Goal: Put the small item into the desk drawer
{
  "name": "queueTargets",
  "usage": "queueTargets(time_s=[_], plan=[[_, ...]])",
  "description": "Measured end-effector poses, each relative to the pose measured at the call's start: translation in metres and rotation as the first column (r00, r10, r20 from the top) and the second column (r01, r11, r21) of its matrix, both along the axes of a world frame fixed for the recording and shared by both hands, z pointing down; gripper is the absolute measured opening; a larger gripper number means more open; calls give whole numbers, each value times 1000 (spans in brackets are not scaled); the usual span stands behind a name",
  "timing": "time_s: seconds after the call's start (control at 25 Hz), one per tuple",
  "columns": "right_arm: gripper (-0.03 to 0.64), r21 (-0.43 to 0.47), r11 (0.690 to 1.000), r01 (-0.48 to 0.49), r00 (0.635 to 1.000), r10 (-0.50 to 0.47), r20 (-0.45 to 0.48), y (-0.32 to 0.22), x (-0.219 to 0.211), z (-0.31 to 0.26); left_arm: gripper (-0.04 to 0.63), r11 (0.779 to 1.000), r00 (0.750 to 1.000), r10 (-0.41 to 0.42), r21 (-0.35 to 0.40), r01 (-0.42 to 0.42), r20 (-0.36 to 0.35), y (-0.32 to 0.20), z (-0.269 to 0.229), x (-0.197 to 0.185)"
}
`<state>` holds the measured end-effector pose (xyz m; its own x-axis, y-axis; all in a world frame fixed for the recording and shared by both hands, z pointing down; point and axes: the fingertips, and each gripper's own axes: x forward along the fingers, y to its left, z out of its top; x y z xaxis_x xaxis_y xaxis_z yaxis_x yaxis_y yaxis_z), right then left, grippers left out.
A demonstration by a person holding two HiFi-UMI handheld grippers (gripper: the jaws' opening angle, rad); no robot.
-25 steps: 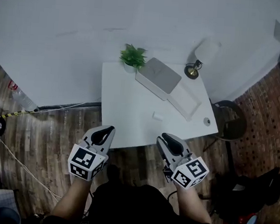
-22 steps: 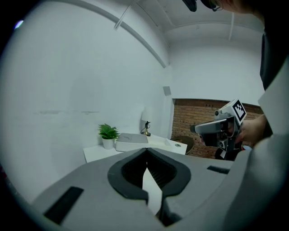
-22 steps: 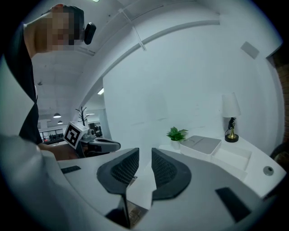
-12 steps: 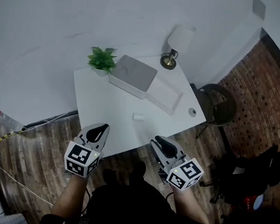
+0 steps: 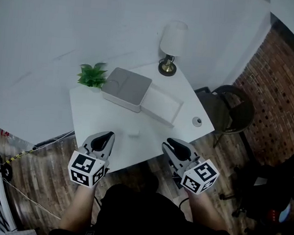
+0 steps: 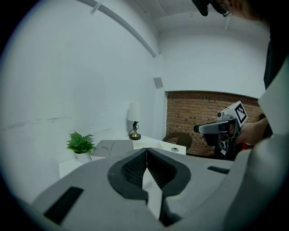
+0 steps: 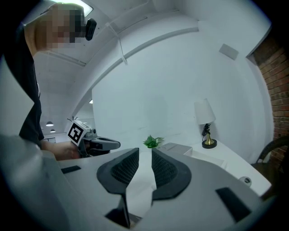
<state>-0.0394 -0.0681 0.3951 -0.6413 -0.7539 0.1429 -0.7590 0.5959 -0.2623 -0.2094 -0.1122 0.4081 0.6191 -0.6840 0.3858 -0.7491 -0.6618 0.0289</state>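
since neither gripper carries anything, this reads as the approach, with the task barely begun. the left gripper (image 5: 103, 139) has its jaws pressed together at the tips and nothing between them. the right gripper (image 5: 176, 147) shows a narrow gap with only the white desktop behind it. both hang at the near edge of the desk (image 5: 86, 116), well apart, probably so either one can go for the pick-up or the drawer.

the small item (image 5: 133, 133) lies alone on the bare near part of the desk, just beyond the two grippers and roughly between them. nothing touches it. the far half is crowded: a plant (image 5: 92, 75) at the far left, a grey box (image 5: 126, 88) beside it, a flat white tray (image 5: 161, 106) touching the box's right side, and a lamp (image 5: 171, 43) at the far corner. a small round object (image 5: 198, 122) sits near the right edge, with a chair (image 5: 228, 108) just off that side.

the drawer itself is not visible: the desk's front face is hidden under the top. the small item is too tiny to identify, and neither gripper view shows it, as each gripper's own body covers the near desk. the person's arms are cut off at the bottom edge.
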Motion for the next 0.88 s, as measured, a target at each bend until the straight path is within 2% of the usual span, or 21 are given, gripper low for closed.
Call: queueTargets(time_s=[0.08, 0.24, 0.48, 0.56, 0.68, 0.88], plan=[[84, -7, 1000, 0, 1000, 0, 12, -4, 7, 2, 9, 1000, 1000, -6, -6, 6, 28, -6, 3, 6], [84, -31, 1000, 7, 1000, -7, 16, -15, 3, 9, 9, 999, 1000, 6, -45, -5, 24, -25, 16, 10], [84, -76, 997, -17, 1000, 17, -6, -37, -16, 15, 11, 987, 994, 100, -131, -94, 42, -51, 52, 8], [84, -94, 995, -28, 999, 26, -18, -45, -22, 19, 17, 977, 988, 147, -161, -138, 48, -57, 66, 9], [84, -131, 990, -49, 999, 46, -28, -54, -31, 33, 85, 957, 972, 229, -196, -215, 54, -63, 85, 14], [84, -204, 975, -89, 996, 81, -48, -55, -39, 63, 132, 916, 930, 355, -232, -327, 92, -68, 123, 24]])
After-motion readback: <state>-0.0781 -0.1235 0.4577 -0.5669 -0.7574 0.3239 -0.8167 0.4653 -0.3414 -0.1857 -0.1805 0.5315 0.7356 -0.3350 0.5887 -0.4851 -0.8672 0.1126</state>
